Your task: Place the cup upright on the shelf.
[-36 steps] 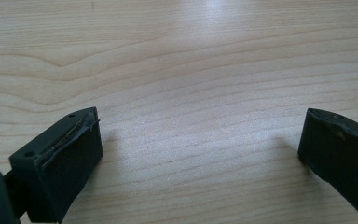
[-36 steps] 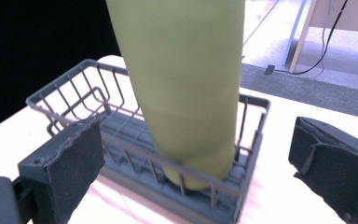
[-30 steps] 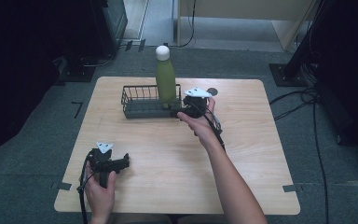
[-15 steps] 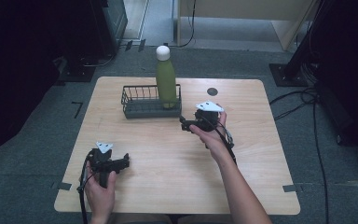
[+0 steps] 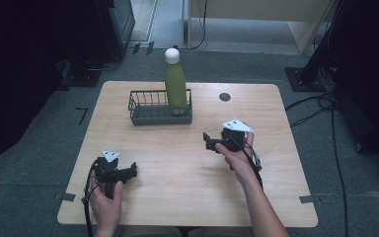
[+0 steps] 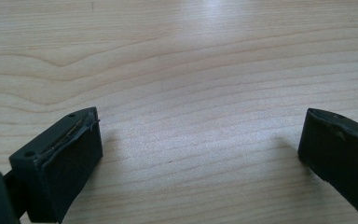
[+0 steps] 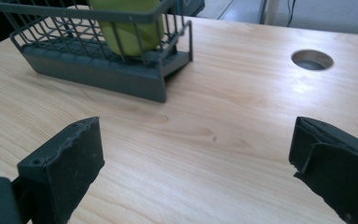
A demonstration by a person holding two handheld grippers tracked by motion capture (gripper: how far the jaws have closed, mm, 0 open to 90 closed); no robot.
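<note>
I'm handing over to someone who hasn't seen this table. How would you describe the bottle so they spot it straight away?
Start at the light wooden table and go to its far edge, where a dark grey wire basket sits. Standing upright in the basket's right end is the tall olive-green bottle with a round white cap. It is the only upright, coloured object there, well above the basket's rim.

Light wooden desk (image 5: 177, 197) carrying a dark grey wire basket (image 5: 148, 116) toward the far edge, left of centre. Tall green bottle with a white cap (image 5: 175, 86) upright in the basket's right end. Small round hole in the desktop (image 5: 224, 97) to the right of the basket, apart from it. Left hand-held gripper (image 5: 128, 172) near the front left. Right hand-held gripper (image 5: 208, 140) right of centre, before the basket and apart from it.
</note>
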